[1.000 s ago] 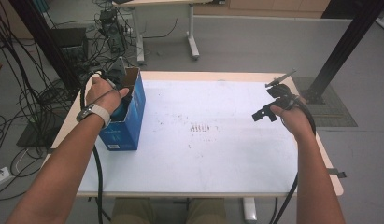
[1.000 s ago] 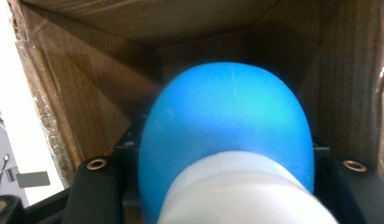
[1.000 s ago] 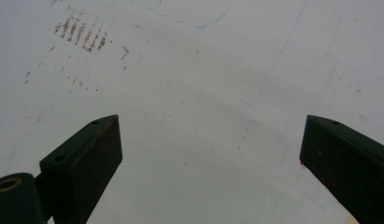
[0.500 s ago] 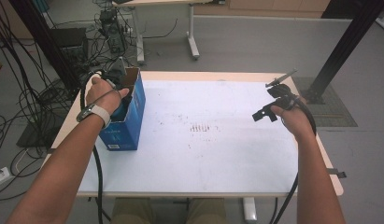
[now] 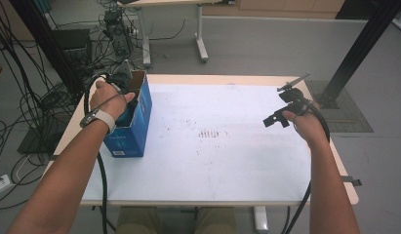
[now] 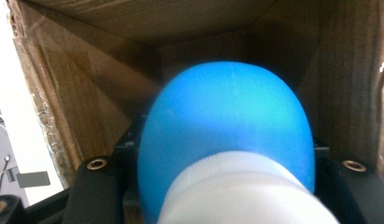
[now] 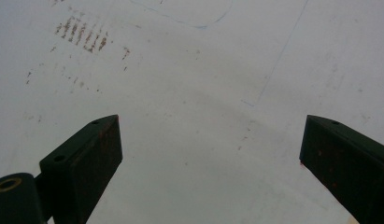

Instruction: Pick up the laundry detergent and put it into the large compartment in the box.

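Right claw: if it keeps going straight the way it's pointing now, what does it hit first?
Most likely the bare white tabletop. The right claw stands open with nothing between its black jaws, and its own view looks down onto stained white surface alone. How far off that surface is cannot be judged.

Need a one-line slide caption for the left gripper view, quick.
Left claw shut on a blue bottle with a white cap, held inside the open cardboard box.

No visible change from the earlier pictures.
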{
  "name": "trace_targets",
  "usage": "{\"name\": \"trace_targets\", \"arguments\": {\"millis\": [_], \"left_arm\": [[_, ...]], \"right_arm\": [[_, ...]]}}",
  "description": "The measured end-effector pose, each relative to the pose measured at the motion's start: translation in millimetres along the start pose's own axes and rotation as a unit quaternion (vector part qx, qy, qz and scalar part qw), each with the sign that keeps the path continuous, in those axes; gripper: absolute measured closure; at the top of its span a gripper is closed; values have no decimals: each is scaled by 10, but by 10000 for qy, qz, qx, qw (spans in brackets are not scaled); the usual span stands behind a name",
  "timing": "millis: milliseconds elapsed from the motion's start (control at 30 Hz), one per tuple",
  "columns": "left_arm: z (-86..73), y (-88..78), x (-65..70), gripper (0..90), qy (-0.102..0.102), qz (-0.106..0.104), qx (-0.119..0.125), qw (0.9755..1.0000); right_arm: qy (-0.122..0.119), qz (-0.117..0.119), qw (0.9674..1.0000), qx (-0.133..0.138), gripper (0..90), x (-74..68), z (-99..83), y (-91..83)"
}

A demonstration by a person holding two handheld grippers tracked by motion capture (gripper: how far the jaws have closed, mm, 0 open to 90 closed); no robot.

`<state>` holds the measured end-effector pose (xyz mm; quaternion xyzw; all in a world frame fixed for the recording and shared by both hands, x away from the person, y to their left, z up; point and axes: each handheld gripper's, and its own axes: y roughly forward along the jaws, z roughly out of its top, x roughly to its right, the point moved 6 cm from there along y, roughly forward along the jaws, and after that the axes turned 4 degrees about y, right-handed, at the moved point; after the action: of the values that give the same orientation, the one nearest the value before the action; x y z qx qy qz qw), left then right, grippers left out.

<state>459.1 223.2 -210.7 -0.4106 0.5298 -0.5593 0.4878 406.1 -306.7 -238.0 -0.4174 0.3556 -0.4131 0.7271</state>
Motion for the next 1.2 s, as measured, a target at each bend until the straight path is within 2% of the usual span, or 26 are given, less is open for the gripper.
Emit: {"name": "trace_targets", "arguments": {"millis": [1200], "left_arm": [[-24,1,2,389,14,2,34,10000]], "right_arm": [[-14,-7,10000,26,56,-5,-24,-16]]}}
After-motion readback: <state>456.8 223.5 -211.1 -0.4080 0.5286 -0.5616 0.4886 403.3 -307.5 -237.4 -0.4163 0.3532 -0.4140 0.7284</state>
